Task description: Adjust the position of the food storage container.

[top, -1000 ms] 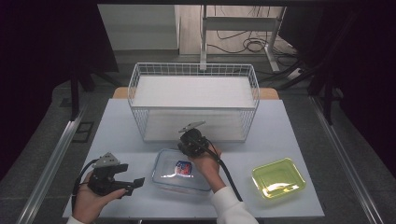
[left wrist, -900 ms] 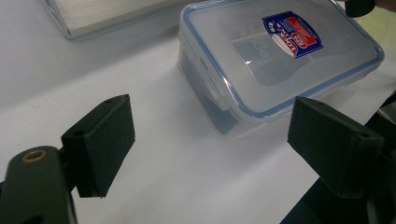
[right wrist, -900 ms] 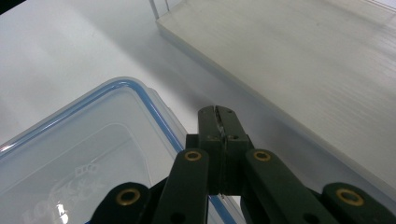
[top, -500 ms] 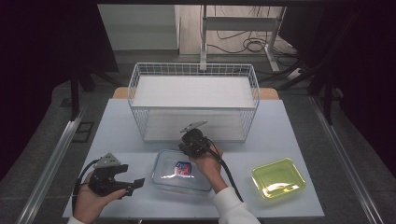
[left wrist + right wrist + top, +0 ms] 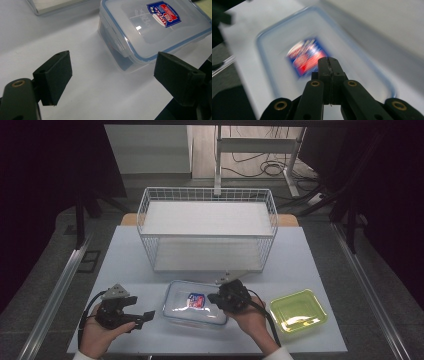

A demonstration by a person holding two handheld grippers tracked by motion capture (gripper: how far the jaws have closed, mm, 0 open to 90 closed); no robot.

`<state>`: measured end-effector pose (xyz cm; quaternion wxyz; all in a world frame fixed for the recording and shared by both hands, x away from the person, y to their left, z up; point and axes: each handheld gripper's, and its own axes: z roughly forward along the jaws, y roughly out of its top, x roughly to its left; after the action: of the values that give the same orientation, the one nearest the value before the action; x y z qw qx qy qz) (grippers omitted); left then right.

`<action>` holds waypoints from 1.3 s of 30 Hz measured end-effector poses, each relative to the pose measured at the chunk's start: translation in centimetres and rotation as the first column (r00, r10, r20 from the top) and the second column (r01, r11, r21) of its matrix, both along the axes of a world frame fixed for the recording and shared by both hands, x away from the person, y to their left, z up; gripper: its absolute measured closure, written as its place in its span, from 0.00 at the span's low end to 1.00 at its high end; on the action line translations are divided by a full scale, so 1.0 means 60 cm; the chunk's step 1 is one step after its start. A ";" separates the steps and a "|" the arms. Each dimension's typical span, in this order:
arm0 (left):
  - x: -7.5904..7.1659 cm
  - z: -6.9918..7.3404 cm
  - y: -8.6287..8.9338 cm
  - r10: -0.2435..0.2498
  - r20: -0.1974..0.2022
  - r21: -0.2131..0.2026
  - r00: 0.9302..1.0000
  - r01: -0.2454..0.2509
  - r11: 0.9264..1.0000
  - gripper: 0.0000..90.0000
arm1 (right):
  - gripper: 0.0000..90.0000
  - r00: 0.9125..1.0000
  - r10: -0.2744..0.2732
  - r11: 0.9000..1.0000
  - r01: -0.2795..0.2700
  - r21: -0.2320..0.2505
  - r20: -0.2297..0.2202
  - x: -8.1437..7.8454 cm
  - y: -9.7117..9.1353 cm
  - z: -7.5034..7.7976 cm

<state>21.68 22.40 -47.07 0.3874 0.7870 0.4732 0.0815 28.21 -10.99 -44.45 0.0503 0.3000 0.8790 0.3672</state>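
The clear lidded food container (image 5: pixel 196 303) sits just in front of the wire basket (image 5: pixel 209 231). The right gripper (image 5: pixel 215 298), clenched empty, hovers over its lid; the left gripper (image 5: pixel 146 316), released, rests left of it.

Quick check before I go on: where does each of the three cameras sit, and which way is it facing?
High view: above the person's side, facing forward and down on the table; both hands, left claw, right claw.
Left gripper view: on the left claw, jaws apart, facing the lidded box from the side.
Right gripper view: on the right claw, jaws together, looking down on the box's lid.
Shared: the box and its red-and-blue label.
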 end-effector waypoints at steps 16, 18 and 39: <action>0.000 -0.008 -0.006 0.006 -0.009 0.014 1.000 -0.006 1.000 0.16 | 1.00 0.980 0.179 0.979 -0.187 -0.086 -0.090 -0.100 -0.014 -0.062; 0.000 -0.010 -0.004 0.006 -0.011 0.015 1.000 -0.005 1.000 0.16 | 1.00 0.985 0.159 0.977 -0.166 -0.136 -0.063 -0.095 -0.017 -0.065; -0.001 -0.011 -0.007 0.001 -0.009 0.020 1.000 -0.001 1.000 0.16 | 1.00 0.999 0.044 0.990 -0.047 -0.133 -0.029 -0.078 -0.053 -0.059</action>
<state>21.64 21.96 -47.70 0.3771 0.7910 0.4746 0.0828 23.54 -14.18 -48.01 0.0507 0.2804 0.9089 0.3046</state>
